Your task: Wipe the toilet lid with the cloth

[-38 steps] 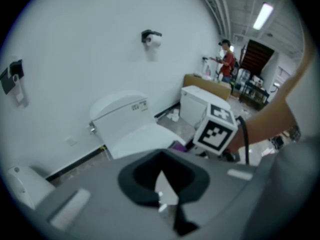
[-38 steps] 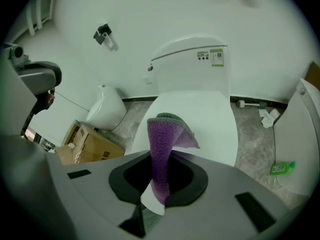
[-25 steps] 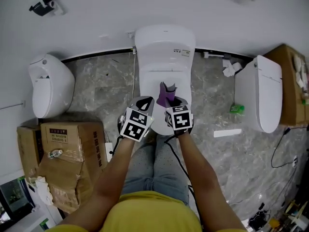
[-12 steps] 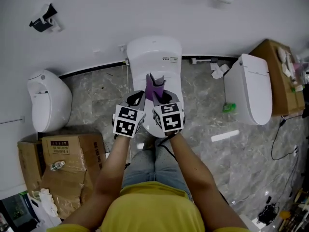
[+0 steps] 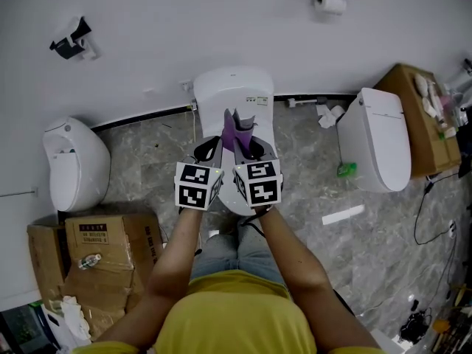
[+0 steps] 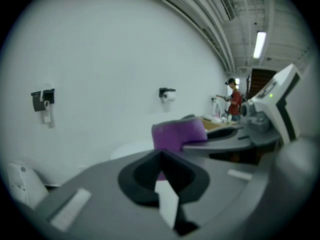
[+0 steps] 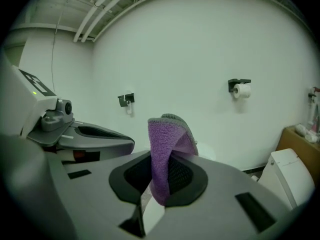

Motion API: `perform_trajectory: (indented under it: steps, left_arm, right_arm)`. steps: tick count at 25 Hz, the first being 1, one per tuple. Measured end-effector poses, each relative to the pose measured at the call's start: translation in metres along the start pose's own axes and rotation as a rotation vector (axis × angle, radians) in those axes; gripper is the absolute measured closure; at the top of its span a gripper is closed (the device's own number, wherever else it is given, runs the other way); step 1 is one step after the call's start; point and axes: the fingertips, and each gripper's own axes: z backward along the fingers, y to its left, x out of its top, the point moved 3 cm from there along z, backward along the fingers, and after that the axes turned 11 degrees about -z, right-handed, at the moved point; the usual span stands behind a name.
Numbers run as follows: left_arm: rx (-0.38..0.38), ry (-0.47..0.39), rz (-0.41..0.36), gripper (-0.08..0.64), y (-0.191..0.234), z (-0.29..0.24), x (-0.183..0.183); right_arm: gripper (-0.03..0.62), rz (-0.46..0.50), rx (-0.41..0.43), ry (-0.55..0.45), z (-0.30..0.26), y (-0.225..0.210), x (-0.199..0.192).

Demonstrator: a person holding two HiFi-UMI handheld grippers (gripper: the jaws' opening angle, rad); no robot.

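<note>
Upward moved left gripper [image 5: 209, 147] and right gripper [image 5: 257, 147], over white plastic toilet lid [image 5: 233, 94] | right fingers pinched folded purple cloth [image 5: 237, 134] | left fingers pressed together.

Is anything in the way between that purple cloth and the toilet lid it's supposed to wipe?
Nothing visible. The purple cloth, pinched in the right claw, is over the white toilet lid, whose visible surface is bare. The left claw is shut, empty, alongside.
</note>
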Motion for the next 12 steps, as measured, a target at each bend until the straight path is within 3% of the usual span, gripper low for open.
perform_trajectory:
  steps: [12]
  left_arm:
    - [0.026, -0.07, 0.013, 0.565, 0.003, 0.009, 0.012]
  right_arm:
    - [0.549, 0.053, -0.023, -0.051, 0.017, 0.012, 0.013]
